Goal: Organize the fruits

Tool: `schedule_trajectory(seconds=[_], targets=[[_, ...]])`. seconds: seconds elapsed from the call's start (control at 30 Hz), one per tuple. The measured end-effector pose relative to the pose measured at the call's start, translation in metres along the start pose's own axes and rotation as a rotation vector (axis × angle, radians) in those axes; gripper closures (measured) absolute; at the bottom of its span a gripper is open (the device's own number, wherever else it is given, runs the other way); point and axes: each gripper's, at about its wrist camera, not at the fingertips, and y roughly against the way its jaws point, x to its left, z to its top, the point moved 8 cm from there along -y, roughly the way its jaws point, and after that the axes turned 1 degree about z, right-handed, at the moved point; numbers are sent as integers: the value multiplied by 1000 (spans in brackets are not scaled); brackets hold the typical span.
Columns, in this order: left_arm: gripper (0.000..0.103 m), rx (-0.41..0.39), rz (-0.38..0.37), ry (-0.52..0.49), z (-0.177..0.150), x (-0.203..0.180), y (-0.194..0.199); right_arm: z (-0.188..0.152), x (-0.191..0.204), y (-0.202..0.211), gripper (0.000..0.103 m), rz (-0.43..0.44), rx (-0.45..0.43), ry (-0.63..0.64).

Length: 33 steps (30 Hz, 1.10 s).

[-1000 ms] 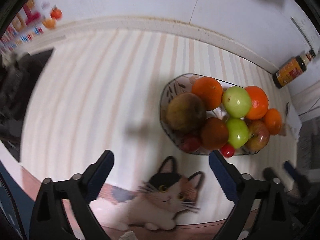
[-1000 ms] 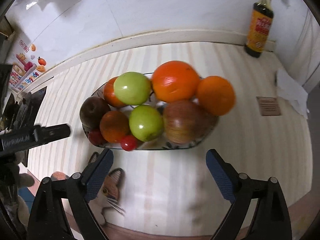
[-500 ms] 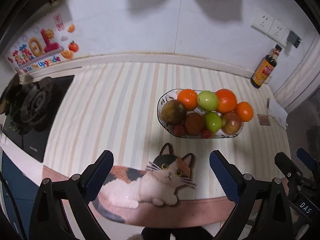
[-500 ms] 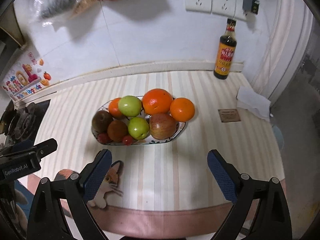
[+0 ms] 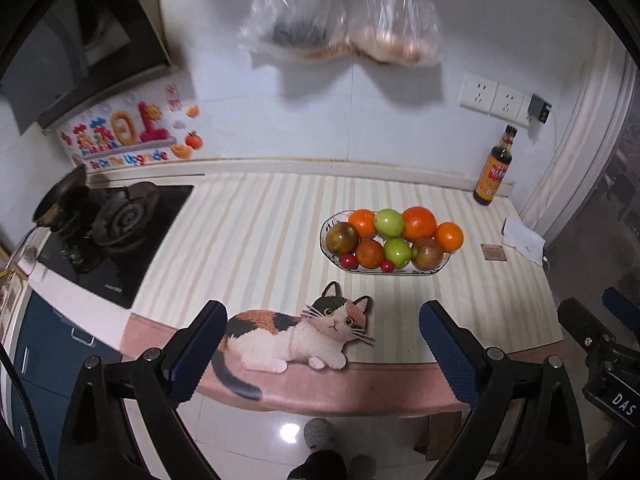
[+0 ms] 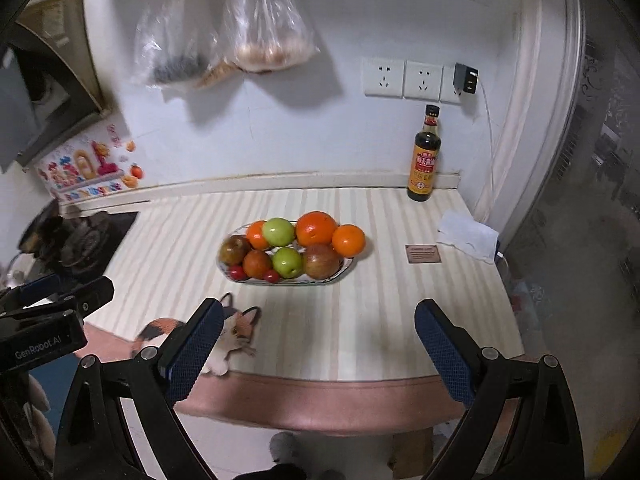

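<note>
An oval patterned dish (image 5: 329,227) (image 6: 347,267) stands on the striped counter, piled with several fruits: oranges (image 5: 418,223) (image 6: 316,228), green apples (image 5: 389,222) (image 6: 279,231), a reddish apple (image 5: 427,254) (image 6: 321,261), a brown fruit (image 5: 342,237) (image 6: 235,249) and small red ones (image 5: 349,261) (image 6: 238,272). My left gripper (image 5: 322,338) is open and empty, held back over the counter's front edge. Equally far back, my right gripper (image 6: 318,336) is open and empty too. Each gripper's body shows at the edge of the other's view.
A cat-shaped mat (image 5: 296,334) (image 6: 232,334) lies at the counter's front. A gas hob with a pan (image 5: 108,224) is at the left. A dark sauce bottle (image 5: 494,168) (image 6: 425,158), a cloth (image 6: 468,236) and a small card (image 6: 422,254) are at the right. Plastic bags (image 6: 268,28) hang on the wall.
Both grippers have pulled back and up from the dish, from close above the fruit to beyond the counter's front edge. Both stayed open and empty. The fruit has not moved.
</note>
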Motion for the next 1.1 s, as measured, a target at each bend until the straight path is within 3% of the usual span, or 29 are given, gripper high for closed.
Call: schedule_trajectory(seconds=[0.27, 0.67, 0.87, 1.1], targets=[[4, -55, 5, 22, -22, -6, 67, -13, 2, 68, 4, 52, -36, 27], [4, -86, -22, -17, -35, -15, 104, -33, -2, 130, 4, 54, -66, -3], [4, -57, -28, -23, -30, -18, 95, -30, -9, 131, 4, 49, -68, -26], [0, -23, 12, -27, -13, -16, 63, -10, -15, 91, 2, 24, -21, -26]])
